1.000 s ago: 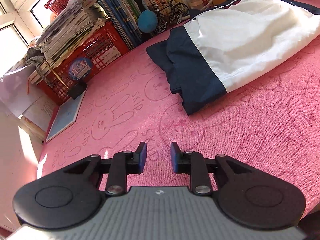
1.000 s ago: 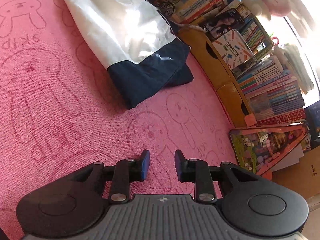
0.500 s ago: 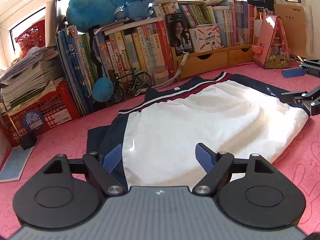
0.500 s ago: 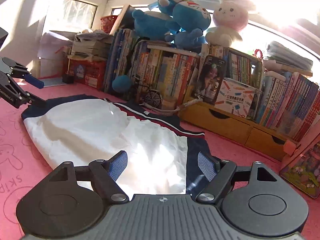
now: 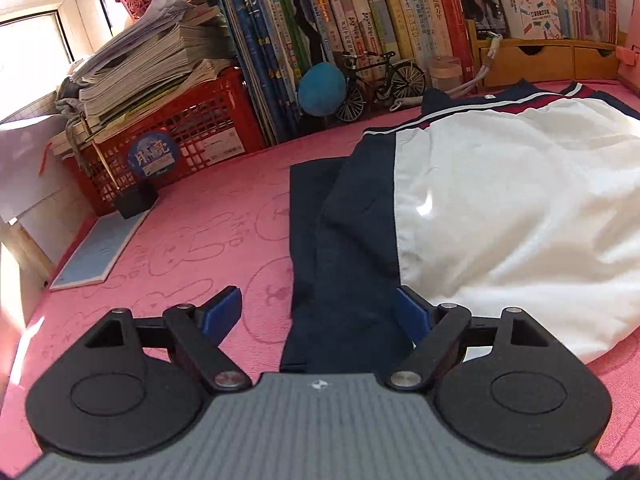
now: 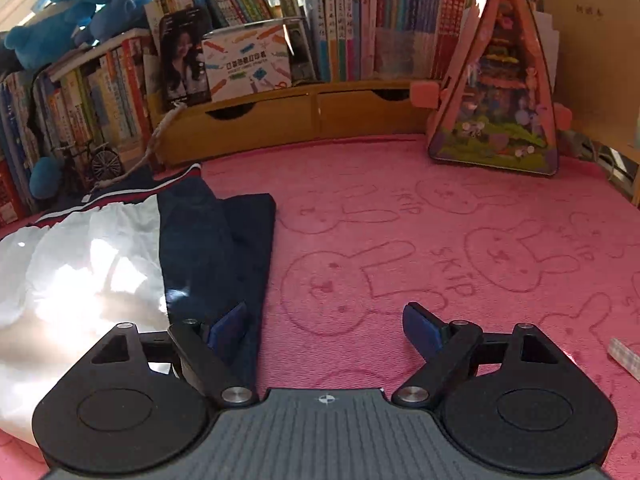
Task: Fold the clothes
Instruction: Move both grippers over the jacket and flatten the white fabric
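Observation:
A white and navy jacket lies partly folded on the pink bunny-print mat. Its navy left end reaches down between my left gripper's fingers. My left gripper is open wide and empty, low over that navy end. In the right wrist view the jacket lies at the left, its navy right end by my left finger. My right gripper is open wide and empty, mostly over bare mat just right of the navy edge.
Books, a red crate with papers, a model bicycle and wooden drawers line the back. A triangular pink tin stands at back right. A blue notebook lies at the mat's left edge.
Both grippers, shut a second ago and open since half a second ago, have swung outward: the left now faces the jacket's left navy end, the right its right navy end.

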Available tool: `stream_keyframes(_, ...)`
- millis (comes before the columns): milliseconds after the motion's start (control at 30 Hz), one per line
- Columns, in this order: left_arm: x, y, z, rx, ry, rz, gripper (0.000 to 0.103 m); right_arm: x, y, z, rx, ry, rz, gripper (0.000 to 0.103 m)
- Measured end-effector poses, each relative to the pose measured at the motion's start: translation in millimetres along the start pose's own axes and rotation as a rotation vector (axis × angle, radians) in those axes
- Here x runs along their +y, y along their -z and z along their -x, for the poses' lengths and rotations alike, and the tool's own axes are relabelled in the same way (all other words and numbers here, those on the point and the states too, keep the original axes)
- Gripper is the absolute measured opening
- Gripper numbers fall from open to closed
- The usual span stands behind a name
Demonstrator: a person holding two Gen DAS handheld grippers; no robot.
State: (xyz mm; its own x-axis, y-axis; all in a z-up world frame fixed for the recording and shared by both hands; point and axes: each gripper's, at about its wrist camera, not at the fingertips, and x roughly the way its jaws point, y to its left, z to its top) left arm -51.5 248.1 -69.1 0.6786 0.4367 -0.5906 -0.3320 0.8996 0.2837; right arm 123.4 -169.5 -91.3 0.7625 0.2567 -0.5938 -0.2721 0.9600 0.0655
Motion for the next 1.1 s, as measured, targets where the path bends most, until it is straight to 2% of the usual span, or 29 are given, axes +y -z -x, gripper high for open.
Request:
stream_keyframes(67,5,-8,9,-0.035,-0.020,0.003,0.083,3,-2,12,-0.065,0.019,0.038,0.084)
stream_keyframes(100,3,-18,13,-0.062,0.015,0.021,0.083,10,-5,19,-0.100,-0.001,0.066,0.084)
stream_keyframes(133,0,-28,16,-0.090,0.053,0.040,0.083,26,-9,26,-0.135,-0.065,0.113,0.085)
stream_keyframes(233,-25,-58,15,-0.144,0.235,0.112,0.086,89,-19,36,-0.212,-0.266,0.277,0.089)
stream_keyframes(267,-37,-65,10,-0.153,0.258,0.126,0.086,110,-19,34,-0.215,-0.310,0.325,0.089)
stream_keyframes(333,-62,-73,-8,-0.148,0.253,0.109,0.086,156,-18,21,-0.185,-0.379,0.427,0.089)
stream_keyframes(400,-79,-72,-32,-0.094,0.200,0.084,0.085,184,-14,4,-0.141,-0.390,0.492,0.087)
stream_keyframes(467,-73,-64,-49,-0.057,0.149,0.093,0.084,199,-11,-14,-0.093,-0.381,0.515,0.087)
stream_keyframes(533,-67,-57,-64,-0.021,0.101,0.104,0.085,191,-16,-34,-0.041,-0.355,0.443,0.087)
stream_keyframes(633,-38,-49,-66,-0.009,0.129,0.167,0.089,160,-24,-53,-0.022,-0.260,0.330,0.088)
stream_keyframes(700,-29,-44,-64,-0.016,0.110,0.165,0.096,137,-29,-63,-0.018,-0.187,0.257,0.088)
stream_keyframes(800,-26,-42,-60,-0.025,0.095,0.169,0.100,99,-35,-72,-0.038,-0.006,0.160,0.096)
stream_keyframes(867,-23,-41,-58,-0.025,0.087,0.183,0.100,81,-37,-77,-0.026,0.134,0.125,0.096)
stream_keyframes(900,-22,-42,-56,-0.022,0.079,0.204,0.100,74,-36,-76,-0.026,0.162,0.110,0.096)
stream_keyframes(967,-22,-46,-47,-0.027,0.065,0.233,0.095,66,-35,-66,-0.034,0.185,0.076,0.095)
stream_keyframes(1000,-25,-49,-38,-0.055,0.073,0.218,0.095,70,-33,-56,-0.041,0.181,0.082,0.095)
stream_keyframes(1033,-30,-51,-30,-0.082,0.100,0.195,0.095,78,-30,-42,-0.050,0.145,0.091,0.095)
stream_keyframes(1100,-39,-57,-14,-0.134,0.152,0.148,0.095,96,-20,-11,-0.073,0.015,0.099,0.096)
